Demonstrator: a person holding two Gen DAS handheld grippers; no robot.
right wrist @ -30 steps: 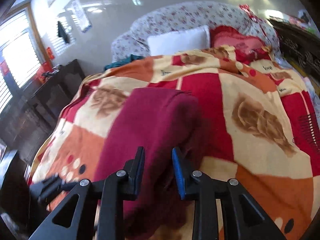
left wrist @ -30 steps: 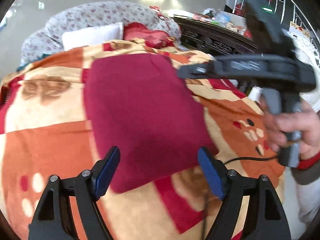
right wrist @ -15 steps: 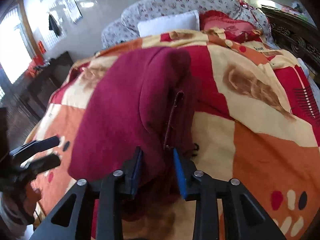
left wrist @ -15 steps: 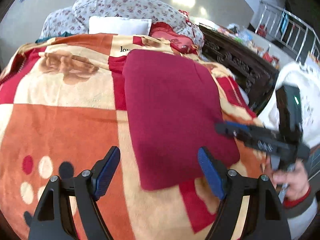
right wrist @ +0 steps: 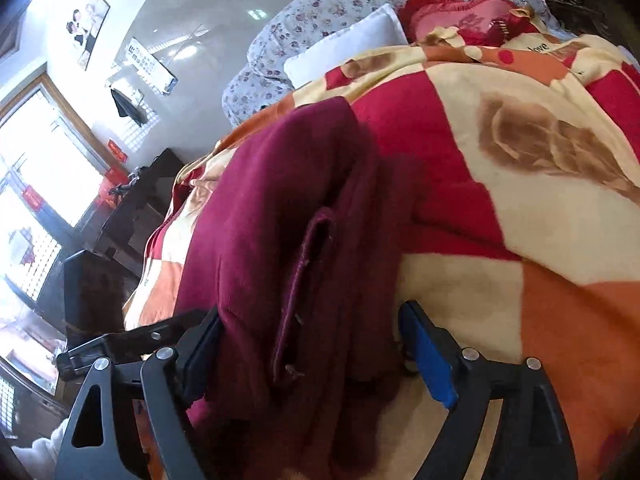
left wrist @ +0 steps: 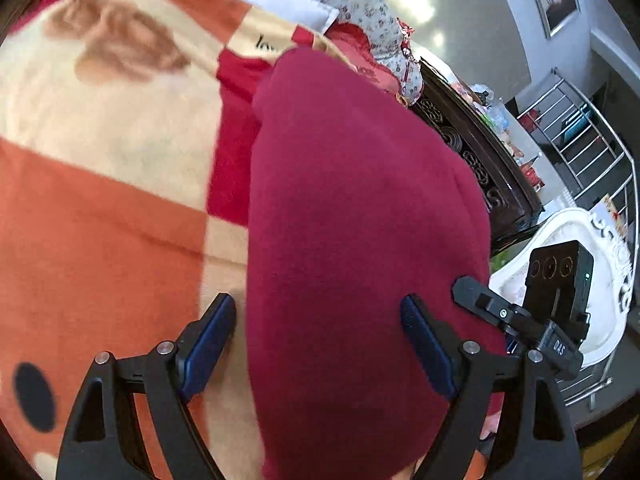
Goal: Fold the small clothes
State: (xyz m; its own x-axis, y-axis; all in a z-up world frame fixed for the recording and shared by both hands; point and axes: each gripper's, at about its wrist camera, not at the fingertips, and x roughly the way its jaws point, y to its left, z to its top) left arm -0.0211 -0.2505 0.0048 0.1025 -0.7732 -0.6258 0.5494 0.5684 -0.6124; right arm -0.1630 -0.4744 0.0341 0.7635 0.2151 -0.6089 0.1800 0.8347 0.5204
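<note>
A dark red folded garment (left wrist: 352, 240) lies on the patterned blanket (left wrist: 100, 200). My left gripper (left wrist: 320, 344) is open, its blue-padded fingers straddling the garment's near end. The right gripper's black body (left wrist: 520, 320) shows at the garment's right edge. In the right wrist view the garment (right wrist: 288, 232) shows its layered folded edge with a hem strip. My right gripper (right wrist: 312, 356) is open wide, its fingers on either side of the garment's near end. The left gripper's tip (right wrist: 132, 340) shows at the left.
The blanket (right wrist: 520, 160) covers a bed. A white pillow (right wrist: 344, 44), a floral quilt (right wrist: 320, 8) and a red cushion (right wrist: 452, 16) lie at its head. A dark carved wooden cabinet (left wrist: 480, 160) and a white chair (left wrist: 580, 280) stand beside the bed on the right.
Both grippers moved in close to the garment's near end. The right gripper, nearly shut on the folded edge before, has opened wide. The left gripper stayed open.
</note>
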